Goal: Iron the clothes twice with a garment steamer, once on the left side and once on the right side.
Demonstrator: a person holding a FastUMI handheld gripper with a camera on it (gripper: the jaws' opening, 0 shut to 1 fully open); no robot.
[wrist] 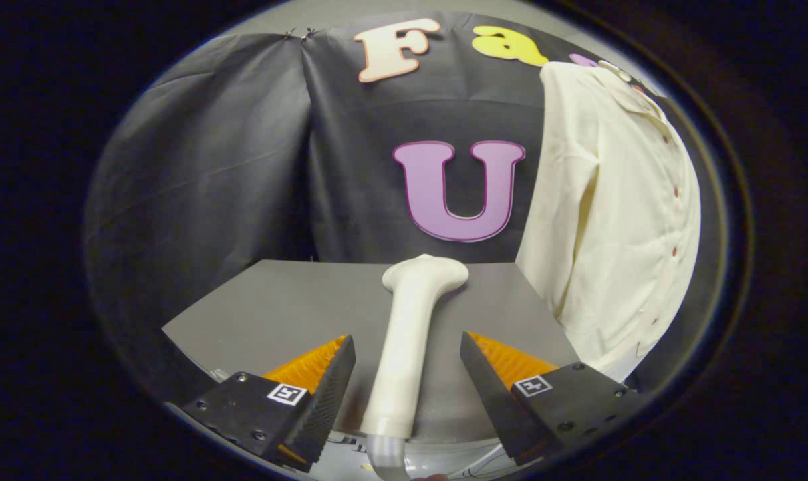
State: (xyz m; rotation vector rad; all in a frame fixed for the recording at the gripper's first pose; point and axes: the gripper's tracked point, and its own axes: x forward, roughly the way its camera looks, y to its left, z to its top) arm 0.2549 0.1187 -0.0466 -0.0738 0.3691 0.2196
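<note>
Gripper view: gripper (408,371) fingers apart, astride garment steamer (410,334), no legible label.

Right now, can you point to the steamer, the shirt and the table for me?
garment steamer (407,334), gripper view, on the middle of its handle, between the open fingers.
shirt (617,214), gripper view, on its front panel, beside the buttons.
table (277,307), gripper view, on a bare part of its top.

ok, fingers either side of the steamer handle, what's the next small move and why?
Probably close the gripper on the steamer. Its handle lies on the table between the open fingers, with gaps on both sides, so nothing is gripped yet. The shirt hangs beyond, to the right, out of reach until the steamer is held.
</note>
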